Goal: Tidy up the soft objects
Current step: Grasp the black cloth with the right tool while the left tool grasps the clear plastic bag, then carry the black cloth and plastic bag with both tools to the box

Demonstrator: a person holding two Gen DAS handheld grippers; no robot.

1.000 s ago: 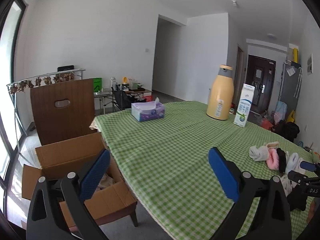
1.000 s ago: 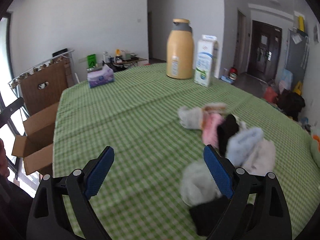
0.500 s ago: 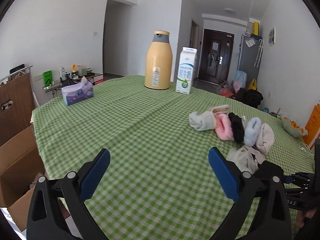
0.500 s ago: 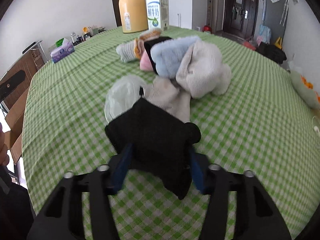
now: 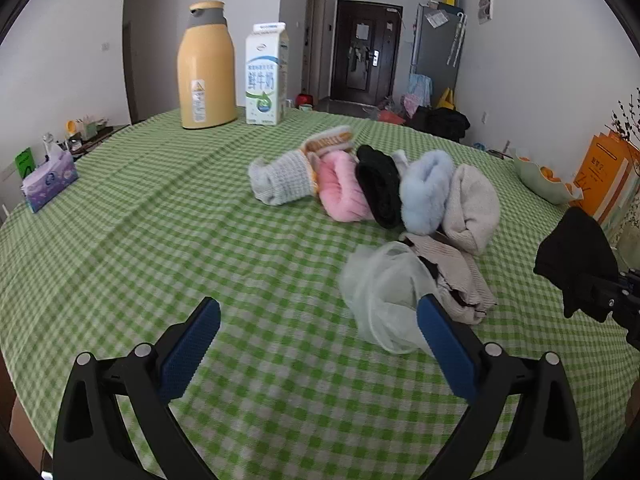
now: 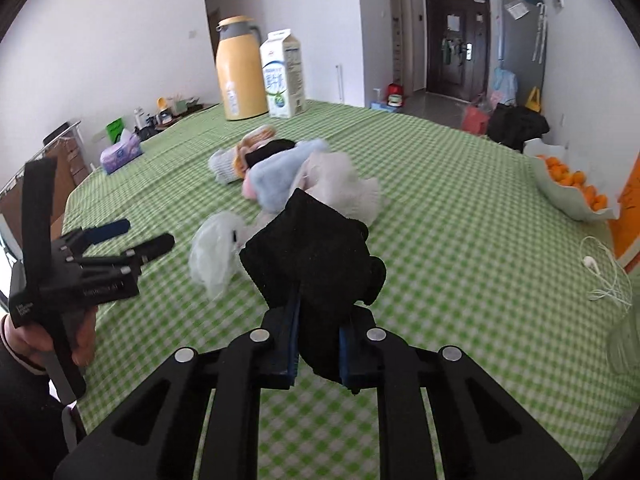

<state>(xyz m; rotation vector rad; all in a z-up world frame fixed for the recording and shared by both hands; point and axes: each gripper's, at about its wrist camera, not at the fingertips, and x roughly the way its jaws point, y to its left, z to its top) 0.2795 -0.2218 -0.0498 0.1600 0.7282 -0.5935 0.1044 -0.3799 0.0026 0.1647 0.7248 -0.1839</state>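
A black sock (image 6: 316, 252) is clamped between the blue pads of my right gripper (image 6: 318, 350), lifted above the green checked tablecloth (image 6: 460, 216). The same black sock (image 5: 574, 262) hangs at the right edge of the left wrist view. My left gripper (image 5: 318, 334) is open, low over the cloth, with a pale translucent sock (image 5: 386, 294) just ahead of its right finger. Behind it lies a beige sock (image 5: 454, 276), then a row: grey (image 5: 280, 178), pink (image 5: 344, 192), black (image 5: 378, 184), light blue (image 5: 426, 192) and cream (image 5: 472, 204) socks.
A yellow thermos (image 5: 206, 66) and a milk carton (image 5: 266, 74) stand at the far side of the table. A tissue box (image 5: 50, 180) sits at the left edge. A bowl of oranges (image 6: 570, 190) and white earphones (image 6: 606, 276) lie on the right.
My right gripper shut on the black sock and raised it off the cloth. My left gripper swung right from the cardboard box toward the sock pile, staying open.
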